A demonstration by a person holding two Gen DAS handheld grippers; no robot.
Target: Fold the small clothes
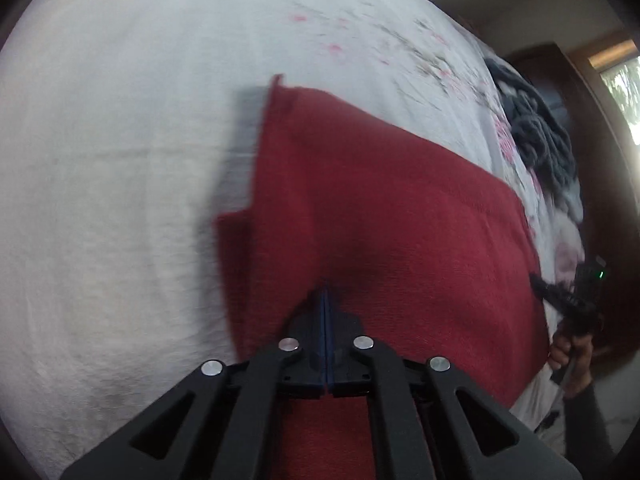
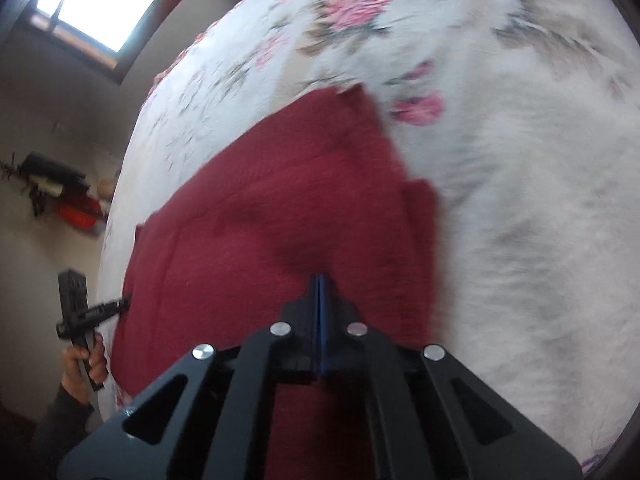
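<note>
A dark red cloth [image 1: 380, 208] is stretched between my two grippers above a white bed with a pink flower print. My left gripper [image 1: 326, 286] is shut on the cloth's near edge, its jaws pressed together with red fabric bunched at the tips. In the right wrist view the same red cloth [image 2: 280, 216] spreads out ahead, and my right gripper [image 2: 320, 280] is shut on its edge too. Each view shows the other gripper pinching the cloth's far corner: the right gripper [image 1: 538, 282] held by a hand, and the left gripper [image 2: 126, 302] held likewise. A folded flap hangs at one side.
The floral bedsheet [image 2: 500, 160] fills most of both views. A heap of dark grey clothes [image 1: 536, 136] lies on the bed at the far right. A window [image 2: 96, 4], a wall shelf with small items [image 2: 60, 188] and dark wooden furniture [image 1: 560, 92] border the bed.
</note>
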